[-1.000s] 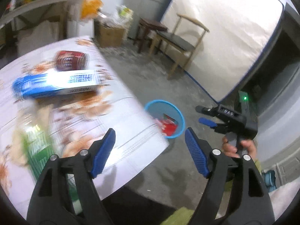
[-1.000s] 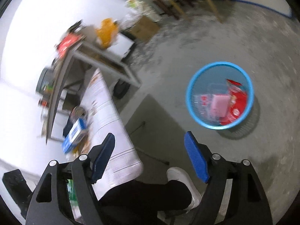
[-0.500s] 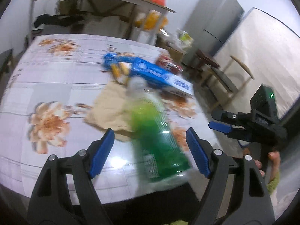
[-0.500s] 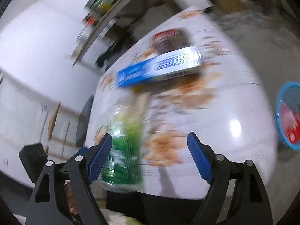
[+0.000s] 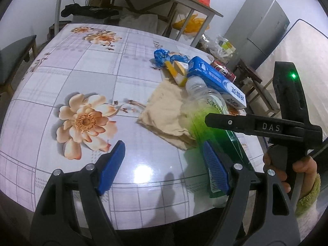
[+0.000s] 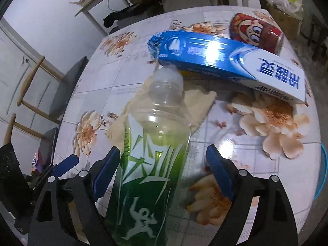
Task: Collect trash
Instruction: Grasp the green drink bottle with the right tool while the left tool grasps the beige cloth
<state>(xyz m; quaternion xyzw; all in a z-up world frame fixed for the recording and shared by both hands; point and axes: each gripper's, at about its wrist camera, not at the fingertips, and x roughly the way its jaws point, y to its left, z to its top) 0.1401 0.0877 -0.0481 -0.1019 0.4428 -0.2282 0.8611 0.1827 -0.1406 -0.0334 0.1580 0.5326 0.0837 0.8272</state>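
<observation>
Now the right gripper (image 6: 162, 170), jaws spread, straddles the bottle (image 6: 151, 160) beside the box (image 6: 221, 61); next, close. Left gripper (image 5: 164, 166) spread, empty.

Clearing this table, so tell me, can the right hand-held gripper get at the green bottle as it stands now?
Probably yes. The right hand-held gripper is open with the green bottle lying between its jaws, nothing covering it. The pads do not yet press on it; the blue box lies beyond.

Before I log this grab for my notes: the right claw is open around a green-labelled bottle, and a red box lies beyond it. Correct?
Not quite. In the right wrist view the box is blue, not red. The right claw is open around the green-labelled bottle.
</observation>
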